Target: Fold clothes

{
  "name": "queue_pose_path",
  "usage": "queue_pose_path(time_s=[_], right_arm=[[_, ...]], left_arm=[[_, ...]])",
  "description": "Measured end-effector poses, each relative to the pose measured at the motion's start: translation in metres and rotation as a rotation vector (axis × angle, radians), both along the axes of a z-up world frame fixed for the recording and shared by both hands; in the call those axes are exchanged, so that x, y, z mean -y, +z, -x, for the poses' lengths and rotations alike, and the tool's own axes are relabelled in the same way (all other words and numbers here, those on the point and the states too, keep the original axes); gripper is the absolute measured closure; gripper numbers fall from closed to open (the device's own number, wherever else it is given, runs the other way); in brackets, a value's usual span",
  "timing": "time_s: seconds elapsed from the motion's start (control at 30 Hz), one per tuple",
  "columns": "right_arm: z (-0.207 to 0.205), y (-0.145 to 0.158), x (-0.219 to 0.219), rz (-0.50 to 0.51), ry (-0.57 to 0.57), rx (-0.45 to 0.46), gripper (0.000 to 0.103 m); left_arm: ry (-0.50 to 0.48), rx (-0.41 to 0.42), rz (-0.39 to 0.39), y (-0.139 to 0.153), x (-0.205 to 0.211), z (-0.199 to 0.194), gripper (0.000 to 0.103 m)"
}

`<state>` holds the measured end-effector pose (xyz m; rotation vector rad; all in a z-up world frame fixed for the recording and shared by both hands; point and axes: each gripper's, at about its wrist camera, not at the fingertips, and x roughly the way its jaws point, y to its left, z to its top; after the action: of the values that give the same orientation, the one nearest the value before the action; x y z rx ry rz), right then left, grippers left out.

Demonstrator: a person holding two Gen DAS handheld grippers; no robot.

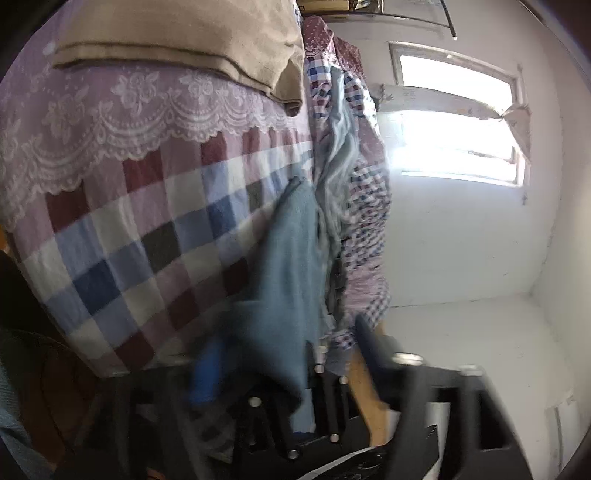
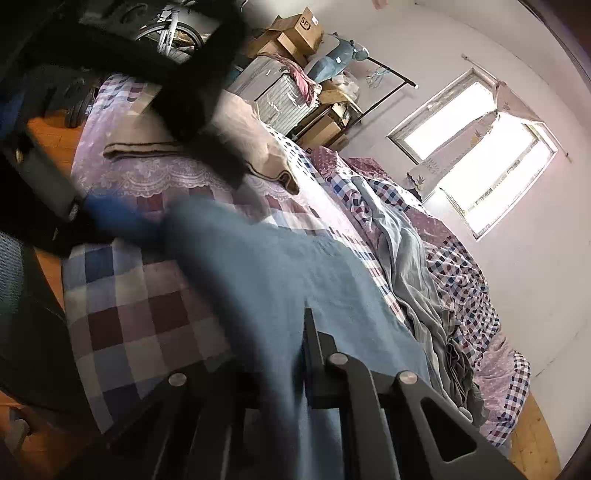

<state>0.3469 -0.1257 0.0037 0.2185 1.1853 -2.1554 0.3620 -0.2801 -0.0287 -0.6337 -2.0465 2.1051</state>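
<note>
across the bed, on its soft checked quilt, a blue knit garment drapes toward both cameras. the right gripper pinches the garment's near edge between dark fingers. the left gripper clamps another fold of it. a tan folded blanket lies beyond lace trim.

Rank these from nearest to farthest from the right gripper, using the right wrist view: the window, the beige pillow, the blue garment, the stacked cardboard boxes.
1. Blue garment: between the jaws of the right gripper, draped over the checked bedspread.
2. Beige pillow: at the head of the bed, upper middle.
3. Cardboard boxes: stacked beyond the pillow, top.
4. Window: far wall, right.
</note>
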Motion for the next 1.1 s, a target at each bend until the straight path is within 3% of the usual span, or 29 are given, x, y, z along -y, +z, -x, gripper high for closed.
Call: queue_pose_path(time_s=[0.13, 0.27, 0.5, 0.83, 0.9, 1.0, 1.03, 1.07, 1.1], right_arm=[[0.001, 0.007, 0.000, 0.003, -0.001, 0.011, 0.096], [0.004, 0.017, 0.000, 0.014, -0.008, 0.024, 0.096], [0.005, 0.021, -0.003, 0.024, 0.009, 0.034, 0.096], [0.004, 0.026, -0.007, 0.046, 0.021, 0.032, 0.096], [0.004, 0.025, -0.007, 0.045, 0.022, 0.027, 0.096], [0.002, 0.024, -0.006, 0.046, 0.017, 0.015, 0.096], [0.001, 0.024, -0.006, 0.047, 0.015, 0.011, 0.095], [0.000, 0.024, -0.006, 0.047, 0.014, 0.007, 0.095], [0.000, 0.024, -0.006, 0.046, 0.013, 0.004, 0.095]], left_arm=[[-0.040, -0.033, -0.048, -0.003, -0.006, 0.009, 0.021], [-0.091, -0.009, -0.122, -0.015, -0.015, 0.018, 0.021], [-0.118, -0.081, -0.085, -0.002, -0.014, 0.045, 0.021], [-0.119, -0.115, -0.108, 0.003, -0.002, 0.057, 0.023], [-0.116, -0.113, -0.099, 0.004, -0.001, 0.056, 0.028], [-0.131, -0.083, -0.089, 0.003, -0.002, 0.056, 0.061], [-0.132, -0.072, -0.087, 0.002, -0.002, 0.055, 0.079], [-0.130, -0.059, -0.088, 0.000, -0.002, 0.055, 0.087], [-0.126, -0.056, -0.093, -0.001, -0.002, 0.054, 0.088]])
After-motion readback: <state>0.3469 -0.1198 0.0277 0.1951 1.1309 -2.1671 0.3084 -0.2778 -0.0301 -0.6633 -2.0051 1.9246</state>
